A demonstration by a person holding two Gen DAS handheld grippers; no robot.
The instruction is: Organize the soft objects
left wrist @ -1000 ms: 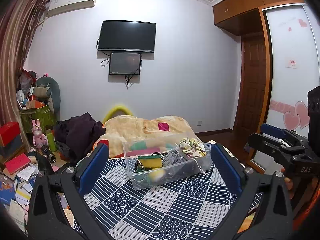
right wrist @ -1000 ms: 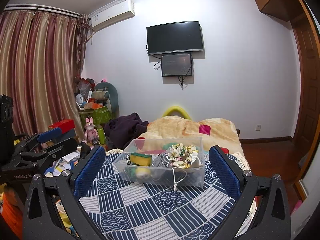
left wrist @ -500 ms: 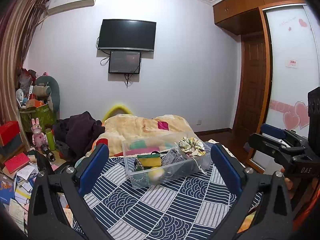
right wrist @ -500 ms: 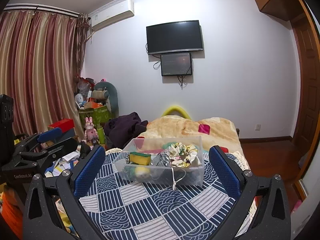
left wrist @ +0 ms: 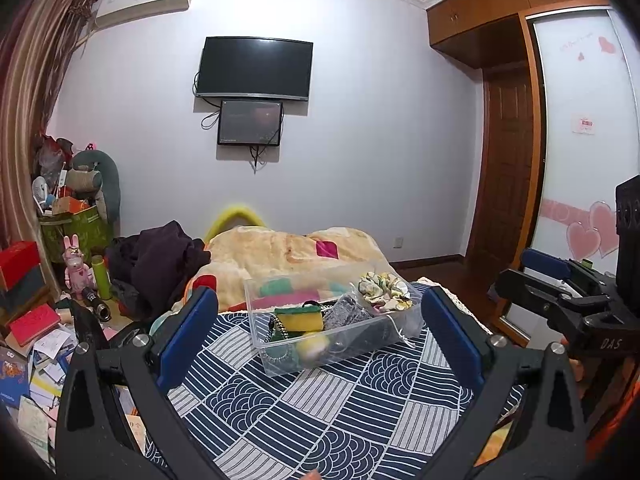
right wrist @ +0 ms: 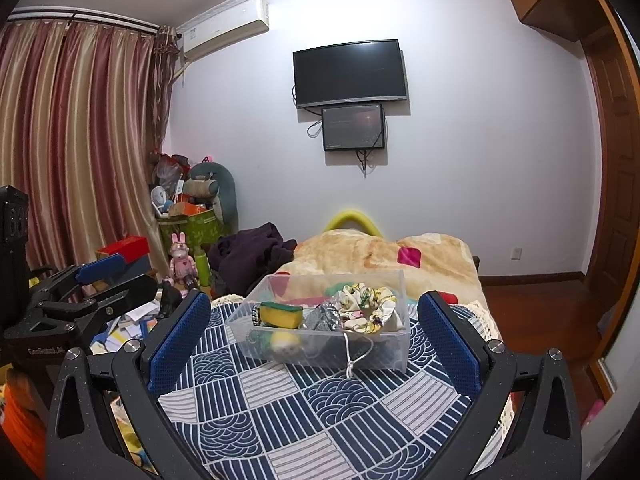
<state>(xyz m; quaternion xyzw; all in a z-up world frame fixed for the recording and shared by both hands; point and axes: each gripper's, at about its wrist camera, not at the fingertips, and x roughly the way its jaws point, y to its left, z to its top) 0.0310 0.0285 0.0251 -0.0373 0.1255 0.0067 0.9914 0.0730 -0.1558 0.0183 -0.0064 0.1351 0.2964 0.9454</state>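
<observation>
Left gripper [left wrist: 320, 316], right gripper [right wrist: 314, 318] agape (probably empty); bin [right wrist: 394, 340] ahead.

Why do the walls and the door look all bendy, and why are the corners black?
Both wrist views use a fisheye lens: in the left view the door bows, in the right view the curtain curves. The black corners are the lens rim. Both are sharp; the TV shows faint glare.

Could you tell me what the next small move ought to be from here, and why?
Probably ease the right gripper forward toward the floral scrunchie, which sits on top of the pile in the clear bin. Both grippers are open and empty, short of the bin, and the left gripper is no closer.
</observation>
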